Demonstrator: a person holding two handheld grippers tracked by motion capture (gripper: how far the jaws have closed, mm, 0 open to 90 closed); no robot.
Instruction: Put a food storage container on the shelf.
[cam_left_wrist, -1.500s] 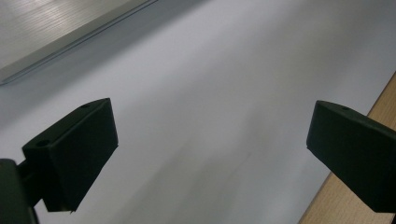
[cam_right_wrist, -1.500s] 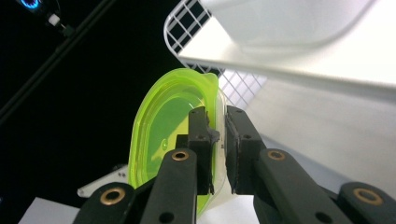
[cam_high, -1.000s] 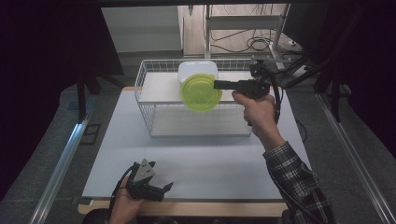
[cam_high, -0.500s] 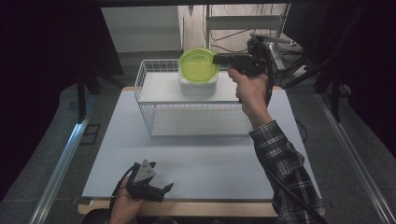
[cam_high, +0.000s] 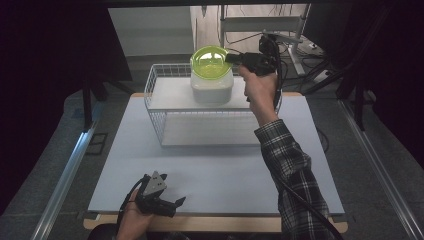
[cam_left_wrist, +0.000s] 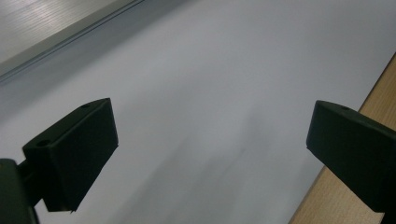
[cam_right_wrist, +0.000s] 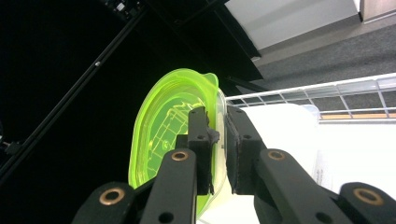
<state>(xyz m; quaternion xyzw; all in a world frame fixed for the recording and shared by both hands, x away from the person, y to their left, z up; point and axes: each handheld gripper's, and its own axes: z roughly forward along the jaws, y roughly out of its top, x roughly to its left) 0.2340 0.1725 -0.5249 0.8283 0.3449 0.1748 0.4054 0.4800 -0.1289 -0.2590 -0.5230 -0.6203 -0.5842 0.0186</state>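
Dark surroundings framed the white bench (cam_high: 215, 175). Wire rack (cam_high: 165, 100) carried a white container (cam_high: 212, 87). Right claw (cam_right_wrist: 217, 135) pinched the green lid (cam_high: 210, 62) by its rim, just above that container. Left claw (cam_left_wrist: 210, 140) rested wide, gripping nothing, near the bench's front edge.

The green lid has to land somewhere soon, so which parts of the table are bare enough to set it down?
The white mat is bare between the wire rack and the left gripper, and along the rack's left side. The rack's top shelf is crowded around the white container, where the right gripper holds the green lid.
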